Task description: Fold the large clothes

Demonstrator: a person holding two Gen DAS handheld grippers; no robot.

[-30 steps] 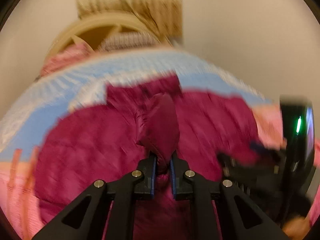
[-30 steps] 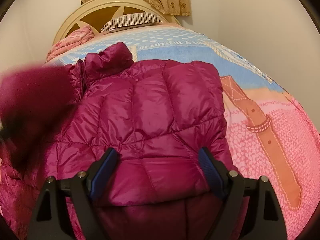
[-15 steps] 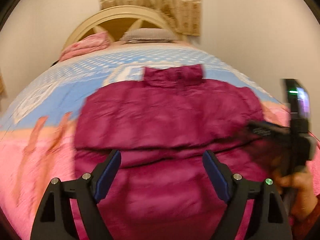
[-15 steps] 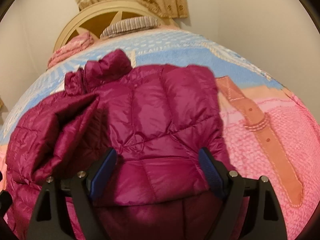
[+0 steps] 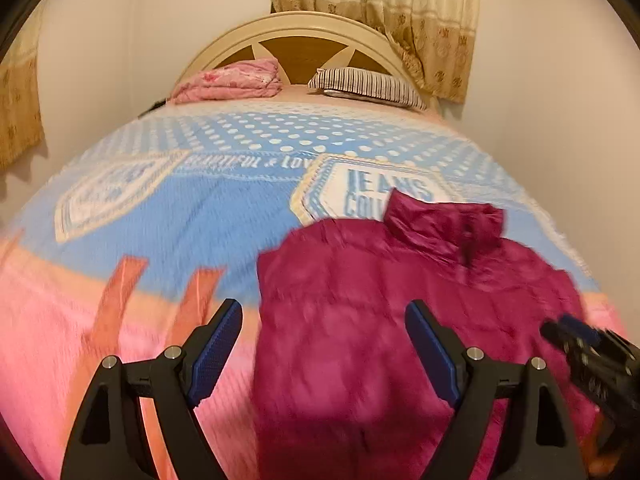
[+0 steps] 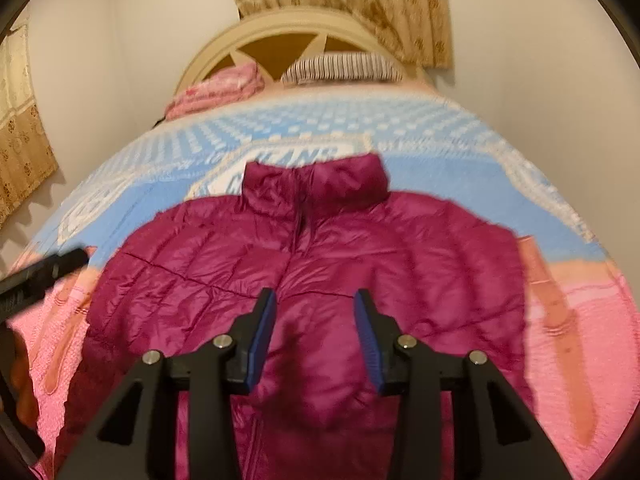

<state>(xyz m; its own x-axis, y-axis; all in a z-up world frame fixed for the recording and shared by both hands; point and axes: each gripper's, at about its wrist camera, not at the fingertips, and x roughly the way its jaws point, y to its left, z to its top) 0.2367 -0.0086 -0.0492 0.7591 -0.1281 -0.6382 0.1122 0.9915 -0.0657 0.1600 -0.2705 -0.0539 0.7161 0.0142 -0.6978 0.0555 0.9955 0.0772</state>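
Jacket (image 5: 400,320), a magenta quilted puffer, lies on the bed's blanket (image 5: 168,208) in the left wrist view, collar toward the headboard (image 5: 288,28), covering the right half of the near bed where the blue band of the blanket meets the pink one. The left gripper (image 5: 323,344) hovers over the jacket's left edge with its 2 blue-padded fingers spread wide and nothing between them; the right-hand tool shows as a blurred dark shape at the right border. A folded pink quilt (image 5: 232,82) and a striped pillow (image 5: 368,85) sit at the head of the bed, with a patterned curtain (image 5: 400,8) behind. In the right wrist view the jacket (image 6: 320,248) lies front-up, zip running down from the standing collar, sleeves tucked across the body. The right gripper (image 6: 315,332) hangs above the jacket's middle, fingers parted and holding nothing. The left tool pokes in blurred at the left edge.
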